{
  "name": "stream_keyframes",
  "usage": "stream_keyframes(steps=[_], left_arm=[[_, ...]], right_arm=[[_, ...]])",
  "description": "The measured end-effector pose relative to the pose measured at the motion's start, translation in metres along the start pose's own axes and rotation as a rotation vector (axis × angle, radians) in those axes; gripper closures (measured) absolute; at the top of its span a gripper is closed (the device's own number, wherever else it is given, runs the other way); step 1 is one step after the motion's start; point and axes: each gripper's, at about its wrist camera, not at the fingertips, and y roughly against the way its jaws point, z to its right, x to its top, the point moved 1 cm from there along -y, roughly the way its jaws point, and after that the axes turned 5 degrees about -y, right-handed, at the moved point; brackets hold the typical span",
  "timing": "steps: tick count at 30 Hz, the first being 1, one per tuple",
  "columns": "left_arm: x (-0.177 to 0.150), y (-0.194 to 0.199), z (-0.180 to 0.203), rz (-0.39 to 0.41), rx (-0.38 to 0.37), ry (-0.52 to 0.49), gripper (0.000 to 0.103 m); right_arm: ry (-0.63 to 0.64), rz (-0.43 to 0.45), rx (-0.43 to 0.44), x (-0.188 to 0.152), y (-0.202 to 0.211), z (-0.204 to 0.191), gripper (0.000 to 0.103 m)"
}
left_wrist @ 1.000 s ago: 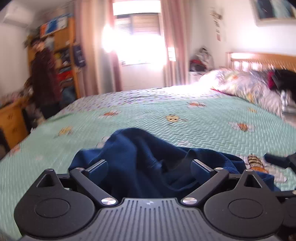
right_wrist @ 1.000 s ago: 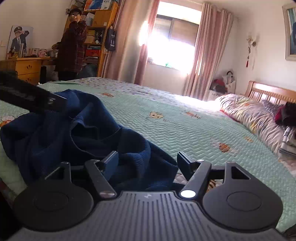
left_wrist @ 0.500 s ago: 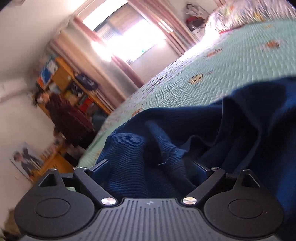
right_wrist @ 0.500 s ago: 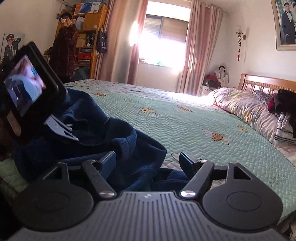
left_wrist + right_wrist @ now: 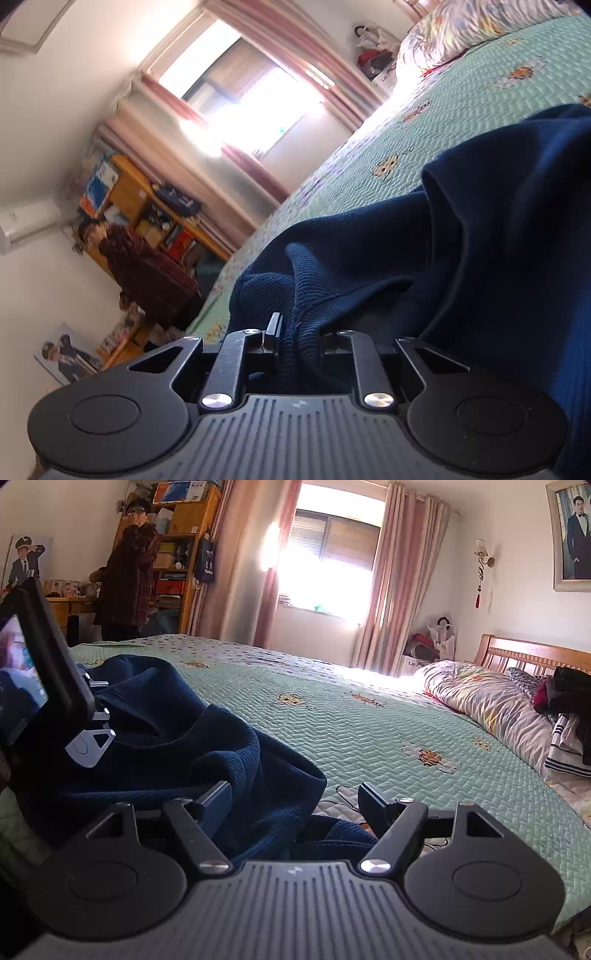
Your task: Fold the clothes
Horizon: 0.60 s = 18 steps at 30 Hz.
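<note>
The left hand-held gripper [image 5: 295,334], wide open a second ago, has dropped, rolled and is closing on a ribbed fold of the navy sweater [image 5: 424,251], which lies crumpled on the bed [image 5: 369,731]. The right hand-held gripper [image 5: 293,801] stays released, cloth lying loose between its jaws. With one edge pinched, spreading can begin.

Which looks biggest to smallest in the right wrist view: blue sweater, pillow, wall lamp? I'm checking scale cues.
1. blue sweater, though it lies nearest the camera, which inflates it.
2. pillow, farther off, by the headboard.
3. wall lamp, clearly smallest, and farthest.
</note>
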Motion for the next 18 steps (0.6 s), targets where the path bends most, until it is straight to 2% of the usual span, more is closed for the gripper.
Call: stream_keyframes(steps=[3, 10, 15, 18], left_arm=[[-0.005, 0.009, 0.009, 0.031, 0.005, -0.042, 0.083], [0.003, 0.031, 0.004, 0.146, 0.041, 0.001, 0.083], [0.002, 0.009, -0.007, 0.081, -0.019, 0.058, 0.08], [-0.001, -0.001, -0.021, 0.063, -0.096, 0.129, 0.066]], right_arm=[[0.019, 0.002, 0.007, 0.001, 0.0, -0.008, 0.027], [0.045, 0.026, 0.034, 0.015, 0.007, -0.022, 0.026], [0.075, 0.009, -0.003, 0.037, -0.017, -0.037, 0.023], [0.063, 0.008, 0.013, 0.051, -0.028, -0.043, 0.023]])
